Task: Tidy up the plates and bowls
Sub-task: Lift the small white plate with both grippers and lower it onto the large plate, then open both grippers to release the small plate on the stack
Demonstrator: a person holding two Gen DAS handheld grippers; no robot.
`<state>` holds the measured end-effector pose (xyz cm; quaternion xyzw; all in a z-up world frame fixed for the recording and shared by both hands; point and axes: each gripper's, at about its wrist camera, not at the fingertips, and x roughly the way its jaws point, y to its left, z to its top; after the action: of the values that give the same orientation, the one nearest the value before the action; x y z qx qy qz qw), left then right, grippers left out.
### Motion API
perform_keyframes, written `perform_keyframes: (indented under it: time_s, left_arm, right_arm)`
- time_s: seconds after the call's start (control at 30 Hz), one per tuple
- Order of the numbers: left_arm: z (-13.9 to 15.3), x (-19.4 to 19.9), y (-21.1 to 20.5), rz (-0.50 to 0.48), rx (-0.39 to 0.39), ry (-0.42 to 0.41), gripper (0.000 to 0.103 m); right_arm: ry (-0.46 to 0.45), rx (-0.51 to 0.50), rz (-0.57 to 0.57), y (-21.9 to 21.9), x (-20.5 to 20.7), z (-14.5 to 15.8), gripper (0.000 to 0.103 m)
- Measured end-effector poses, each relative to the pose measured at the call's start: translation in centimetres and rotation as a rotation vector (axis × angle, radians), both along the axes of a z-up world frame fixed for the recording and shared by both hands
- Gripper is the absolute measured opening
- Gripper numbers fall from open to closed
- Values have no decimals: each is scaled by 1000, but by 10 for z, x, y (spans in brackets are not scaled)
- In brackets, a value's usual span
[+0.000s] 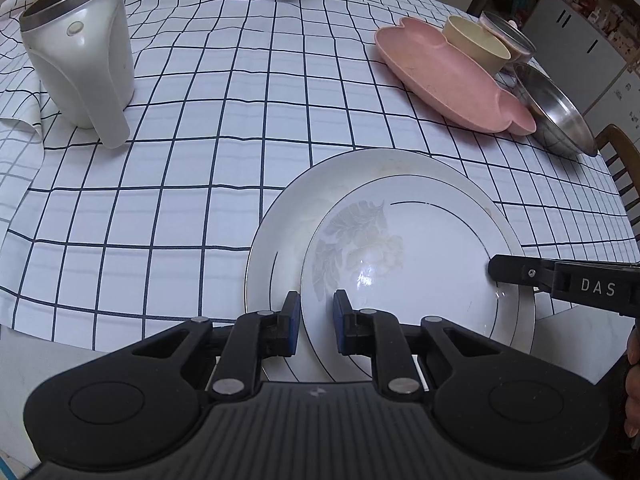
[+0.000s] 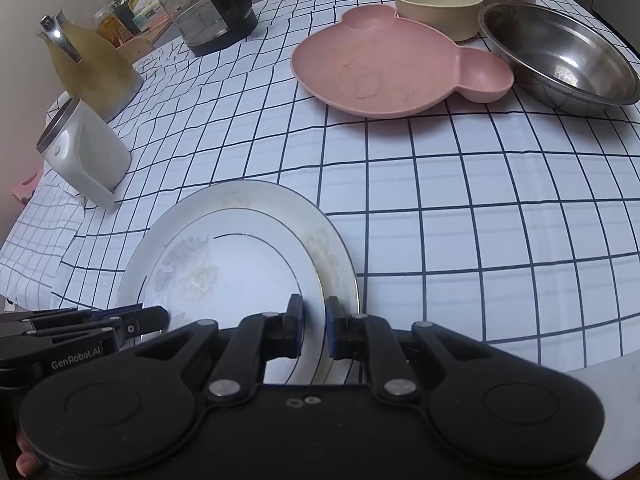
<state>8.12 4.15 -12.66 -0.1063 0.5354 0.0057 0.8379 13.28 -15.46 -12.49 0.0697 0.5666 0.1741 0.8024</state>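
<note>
The smaller plate is gripped at opposite rims by 2 grippers, left gripper and right gripper, apparently seated on the larger plate; release is called for next.

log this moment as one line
left gripper: shut on small plate | right gripper: shut on small plate | small plate over big plate

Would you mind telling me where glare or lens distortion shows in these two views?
Left wrist view: bright glare on the smaller white floral plate; the checked tablecloth lines bow. Right wrist view: highlights inside the steel bowl, same bowed grid.
</note>
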Motion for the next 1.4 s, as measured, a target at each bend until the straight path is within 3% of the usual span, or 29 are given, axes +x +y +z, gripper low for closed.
perform_keyframes:
  time_s: [0.47, 0.7, 1.0, 1.1, 1.3, 1.4]
  left_arm:
    - [3, 3, 8, 4, -11, 5, 16]
    - [8, -1, 10, 11, -1, -7, 16]
    - [36, -6, 5, -34, 16, -99, 16]
    - [48, -3, 1, -55, 16, -142, 16]
    - [72, 8, -8, -93, 21, -230, 16]
    - [84, 14, -13, -105, 32, -273, 21]
  right_arm:
    - [-7, -9, 16, 4, 2, -3, 12]
    - [-30, -39, 38, 8, -1, 0, 19]
    - [-64, -42, 38, 3, -9, 21, 27]
    - [-99, -40, 29, -2, -11, 34, 38]
    - [-178, -37, 3, -12, -9, 60, 43]
    - [-217, -27, -19, -17, -6, 73, 57]
